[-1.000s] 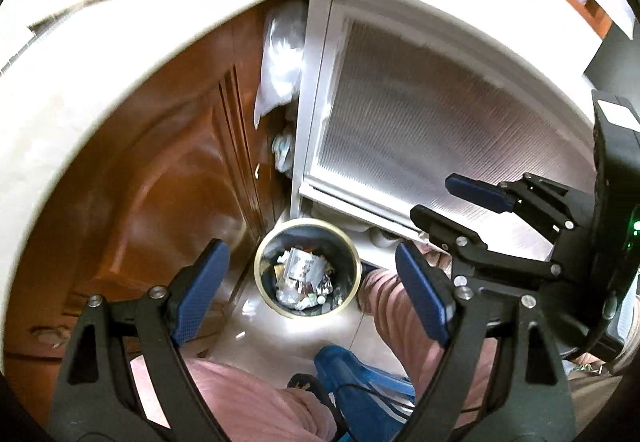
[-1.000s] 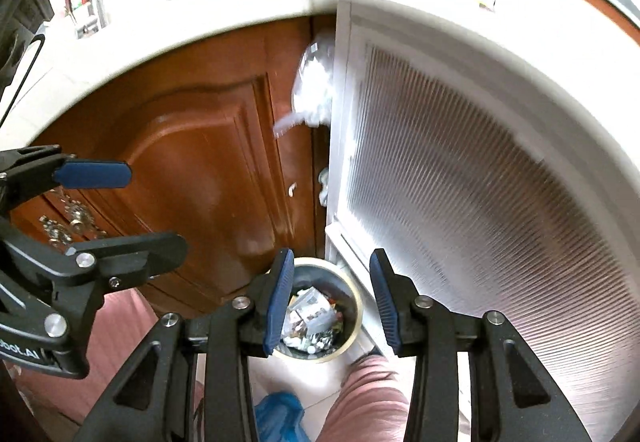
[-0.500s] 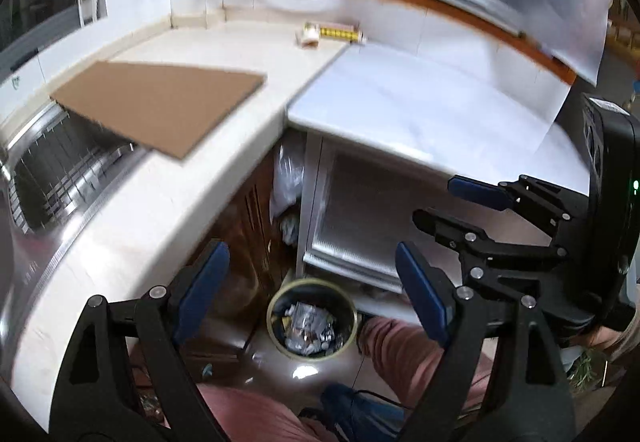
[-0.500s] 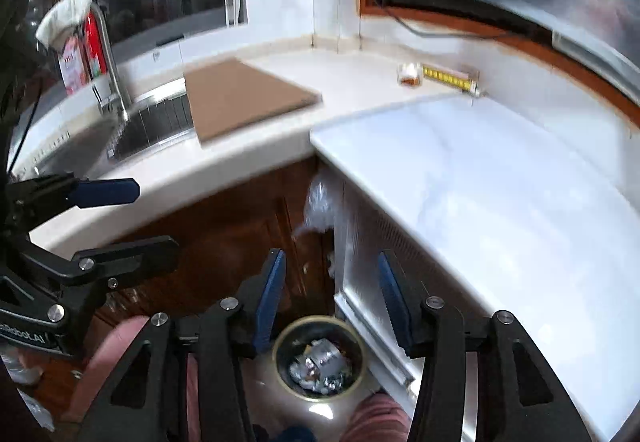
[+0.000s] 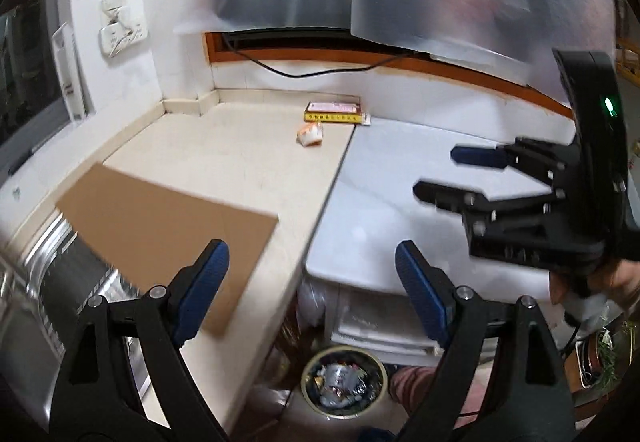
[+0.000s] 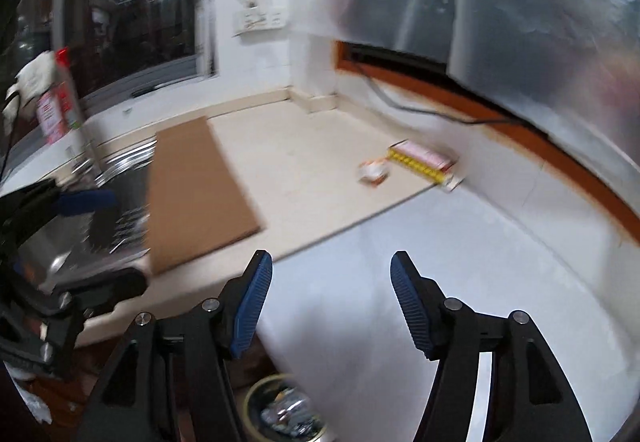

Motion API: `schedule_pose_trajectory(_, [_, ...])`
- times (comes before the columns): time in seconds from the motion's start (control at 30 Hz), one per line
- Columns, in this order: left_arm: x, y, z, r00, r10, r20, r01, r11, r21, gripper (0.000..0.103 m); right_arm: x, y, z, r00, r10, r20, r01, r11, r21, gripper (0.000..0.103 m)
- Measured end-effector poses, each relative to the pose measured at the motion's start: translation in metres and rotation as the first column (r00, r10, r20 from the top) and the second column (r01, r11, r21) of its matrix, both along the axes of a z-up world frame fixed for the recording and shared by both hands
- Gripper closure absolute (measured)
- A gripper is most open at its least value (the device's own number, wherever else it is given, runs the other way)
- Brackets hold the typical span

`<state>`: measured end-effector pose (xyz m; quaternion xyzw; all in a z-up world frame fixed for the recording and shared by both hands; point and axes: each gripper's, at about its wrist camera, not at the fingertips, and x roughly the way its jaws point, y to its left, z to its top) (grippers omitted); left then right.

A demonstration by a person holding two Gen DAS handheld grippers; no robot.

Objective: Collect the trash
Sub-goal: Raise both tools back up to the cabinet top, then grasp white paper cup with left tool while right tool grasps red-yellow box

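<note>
Countertop (image 5: 240, 161): yellow box (image 5: 334, 113) lengthwise along back wall (image 5: 400, 97).

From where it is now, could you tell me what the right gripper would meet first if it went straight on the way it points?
Probably the bare white worktop: the right gripper, jaws opening and empty, aims down at it. The crumpled wrapper and yellow box lie farther on, though depth is unclear.

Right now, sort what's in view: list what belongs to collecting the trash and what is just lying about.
Part of the job:
- crumpled wrapper on the beige counter
- yellow and pink box by the wall, possibly trash
- trash bin on the floor, already holding litter
- left gripper and right gripper, both empty

Just lying about:
- cardboard sheet
- sink
- wall socket
</note>
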<state>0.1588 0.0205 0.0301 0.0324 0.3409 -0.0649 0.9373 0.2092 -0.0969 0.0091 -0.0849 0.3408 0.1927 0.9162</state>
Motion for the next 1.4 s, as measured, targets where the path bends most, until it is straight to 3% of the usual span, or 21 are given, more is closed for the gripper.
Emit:
schedule_pose_trajectory(0.17, [0.088, -0.007, -0.007, 0.998, -0.004, -0.059, 0.004, 1.000, -0.006, 0.020, 0.107, -0.020, -0.006, 0.999, -0.041, -0.022, 0.040, 0.999, -0.032, 0.034])
schedule_pose_trajectory(0.37, [0.202, -0.004, -0.045, 0.991, 0.014, -0.136, -0.025, 0.997, -0.076, 0.020, 0.228, -0.043, -0.046, 0.994, -0.082, -0.071, 0.081, 0.997, -0.018, 0.034])
schedule_pose_trajectory(0.57, [0.285, -0.008, -0.090, 0.978, 0.041, -0.205, -0.060, 0.994, -0.088, 0.020, 0.291, -0.055, -0.101, 0.986, -0.099, -0.131, 0.093, 0.995, -0.047, 0.040])
schedule_pose_trajectory(0.67, [0.312, -0.013, -0.109, 0.972, 0.041, -0.230, -0.067, 0.992, -0.106, 0.020, 0.312, -0.060, -0.115, 0.987, -0.114, -0.116, 0.105, 0.992, -0.076, 0.042])
schedule_pose_trajectory(0.87, [0.352, -0.021, -0.133, 0.965, 0.052, -0.258, -0.083, 0.990, -0.113, 0.020, 0.341, -0.073, -0.133, 0.989, -0.089, -0.122, 0.084, 0.996, -0.040, 0.044])
schedule_pose_trajectory(1.0, [0.366, -0.026, -0.138, 0.963, 0.051, -0.263, -0.086, 0.989, -0.121, 0.020, 0.359, -0.078, -0.138, 0.988, -0.061, -0.142, 0.057, 0.998, -0.034, 0.055])
schedule_pose_trajectory(1.1, [0.377, -0.028, -0.142, 0.961, 0.054, -0.271, -0.089, 0.989, -0.120, 0.020, 0.364, -0.080, -0.139, 0.989, -0.053, -0.136, 0.049, 0.998, -0.030, 0.057])
schedule_pose_trajectory(1.27, [0.387, -0.029, -0.151, 0.953, 0.056, -0.297, -0.099, 0.987, -0.130, 0.021, 0.364, -0.066, -0.143, 0.987, -0.005, -0.162, -0.003, 0.999, -0.050, 0.080])
schedule_pose_trajectory(1.33, [0.387, -0.030, -0.151, 0.957, 0.059, -0.284, -0.098, 0.987, -0.125, 0.030, 0.361, -0.059, -0.143, 0.988, 0.023, -0.151, -0.033, 0.998, -0.062, 0.083])
schedule_pose_trajectory(1.4, [0.386, -0.030, -0.151, 0.961, 0.050, -0.272, -0.086, 0.989, -0.123, 0.052, 0.353, -0.056, -0.140, 0.990, 0.044, -0.132, -0.053, 0.997, -0.065, 0.085])
